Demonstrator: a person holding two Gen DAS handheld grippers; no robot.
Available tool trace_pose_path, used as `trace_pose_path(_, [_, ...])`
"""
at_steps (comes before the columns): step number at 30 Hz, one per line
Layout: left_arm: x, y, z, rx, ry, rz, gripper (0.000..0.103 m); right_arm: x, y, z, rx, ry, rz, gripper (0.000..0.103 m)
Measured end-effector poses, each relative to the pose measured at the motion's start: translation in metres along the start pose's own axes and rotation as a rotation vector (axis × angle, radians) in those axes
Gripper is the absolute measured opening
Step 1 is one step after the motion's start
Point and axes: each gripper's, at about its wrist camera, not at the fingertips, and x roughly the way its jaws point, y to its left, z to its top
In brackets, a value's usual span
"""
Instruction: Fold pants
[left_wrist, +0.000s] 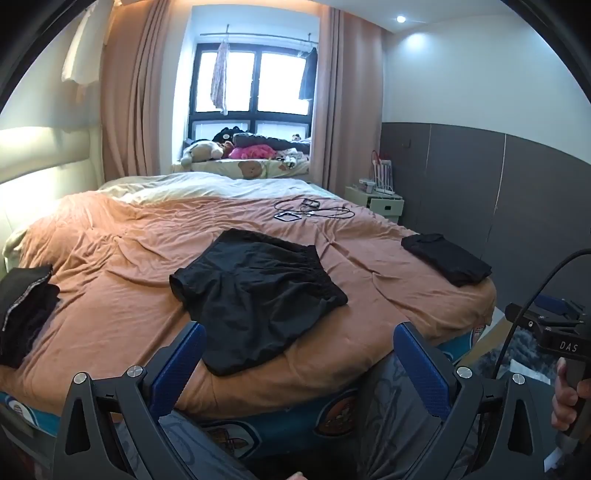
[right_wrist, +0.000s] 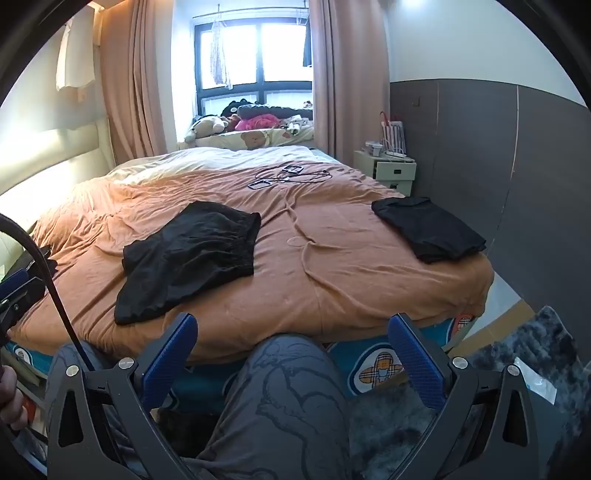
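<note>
A pair of black shorts (left_wrist: 255, 291) lies spread flat on the orange bed sheet (left_wrist: 122, 295), waistband toward the window, one leg reaching the bed's near edge. It also shows in the right wrist view (right_wrist: 188, 254). My left gripper (left_wrist: 299, 332) is open and empty, held back from the bed's near edge, just short of the shorts' leg. My right gripper (right_wrist: 291, 325) is open and empty, held off the bed's near edge to the right of the shorts. The right gripper's body shows in the left wrist view (left_wrist: 554, 332).
A folded black garment (right_wrist: 428, 225) lies at the bed's right edge. A dark pile of clothes (left_wrist: 22, 310) sits at the left edge. Cables and a phone (left_wrist: 310, 210) lie farther back. A nightstand (right_wrist: 388, 170) stands by the right wall. My knee (right_wrist: 280, 391) is below the grippers.
</note>
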Motion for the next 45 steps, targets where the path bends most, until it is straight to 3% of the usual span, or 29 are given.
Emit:
trace_pose_path(5, [0.003, -0.007, -0.004, 0.019, 0.003, 0.028, 0.102, 0.005, 0.004, -0.007, -0.014, 0.018, 0.004, 0.103])
trace_pose_path(8, [-0.001, -0.004, -0.006, -0.003, -0.014, 0.021, 0.102, -0.002, -0.001, 0.006, -0.01, 0.016, 0.011, 0.103])
trace_pose_path(13, [-0.001, 0.002, -0.006, -0.017, -0.003, 0.011, 0.102, -0.005, 0.001, -0.006, -0.01, -0.034, -0.005, 0.103])
trace_pose_path(45, [-0.01, -0.002, -0.01, -0.029, 0.0, -0.024, 0.102, -0.006, 0.006, -0.006, -0.029, -0.05, 0.014, 0.103])
